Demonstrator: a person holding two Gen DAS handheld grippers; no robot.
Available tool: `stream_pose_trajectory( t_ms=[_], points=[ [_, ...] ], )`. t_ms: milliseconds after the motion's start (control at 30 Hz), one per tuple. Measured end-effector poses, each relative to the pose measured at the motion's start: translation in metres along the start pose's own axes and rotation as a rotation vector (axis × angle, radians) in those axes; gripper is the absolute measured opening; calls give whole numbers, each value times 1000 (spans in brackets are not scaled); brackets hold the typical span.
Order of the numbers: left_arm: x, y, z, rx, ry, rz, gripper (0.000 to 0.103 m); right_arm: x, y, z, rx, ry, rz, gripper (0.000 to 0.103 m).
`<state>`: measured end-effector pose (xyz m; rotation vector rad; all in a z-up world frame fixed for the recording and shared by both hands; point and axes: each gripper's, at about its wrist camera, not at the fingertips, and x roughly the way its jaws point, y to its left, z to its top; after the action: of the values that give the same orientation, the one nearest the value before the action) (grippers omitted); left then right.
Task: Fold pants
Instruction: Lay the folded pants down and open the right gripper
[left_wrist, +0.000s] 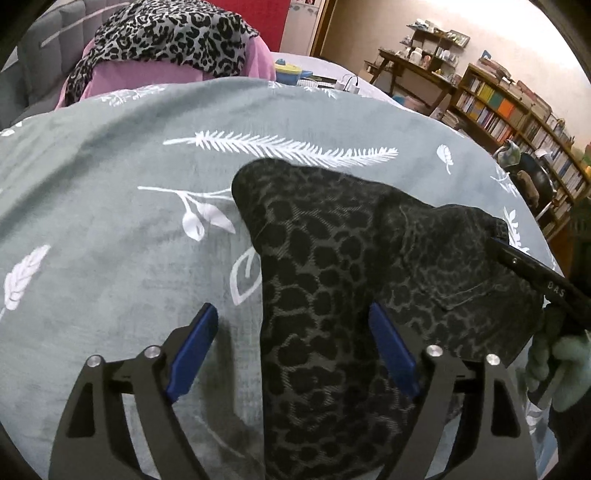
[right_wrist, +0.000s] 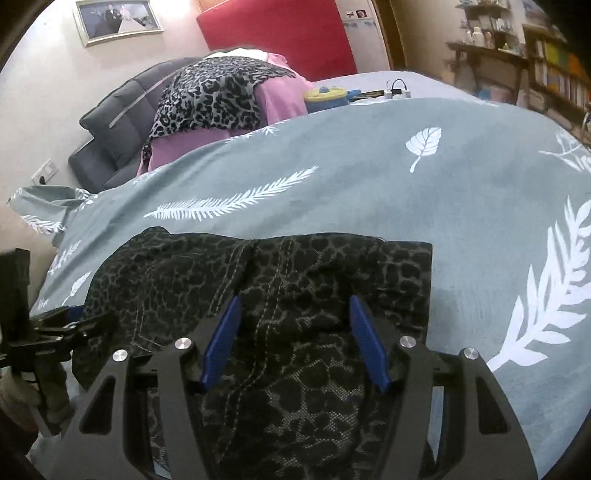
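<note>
Dark leopard-print pants (left_wrist: 332, 266) lie on a grey-green bedspread with white leaf prints (left_wrist: 110, 221). My left gripper (left_wrist: 291, 325) is open, its blue pads straddling the left edge of the pants. The right gripper's black body (left_wrist: 543, 280) shows at the right edge of this view. In the right wrist view the pants (right_wrist: 295, 280) lie bunched with a stitched seam running down the middle. My right gripper (right_wrist: 295, 317) is open, its pads on either side of that seam. The left gripper (right_wrist: 62, 328) shows at the left edge, by the pants' side.
A pile of pink and leopard-print clothes (right_wrist: 221, 96) sits at the head of the bed by a dark grey cushion (right_wrist: 118, 122). A blue and yellow toy (right_wrist: 327, 98) and chargers lie beyond. Bookshelves (left_wrist: 517, 107) stand along the right wall.
</note>
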<state>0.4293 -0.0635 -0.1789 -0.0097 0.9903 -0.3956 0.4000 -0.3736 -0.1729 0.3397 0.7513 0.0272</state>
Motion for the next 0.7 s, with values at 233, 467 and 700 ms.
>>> stream_pose_trajectory(
  t_ms=[233,467,700],
  points=[
    [1,-2,-1,-16,1,33,90,-1,15,-2,-62,16,-61,63],
    [-12,-21,-6,63,19,139,98,-47,41,-23,-105,-56,-126,80],
    [-36,-45,-15,87,5,155,98,-75,58,-47,-119,-20,-206,92]
  ],
)
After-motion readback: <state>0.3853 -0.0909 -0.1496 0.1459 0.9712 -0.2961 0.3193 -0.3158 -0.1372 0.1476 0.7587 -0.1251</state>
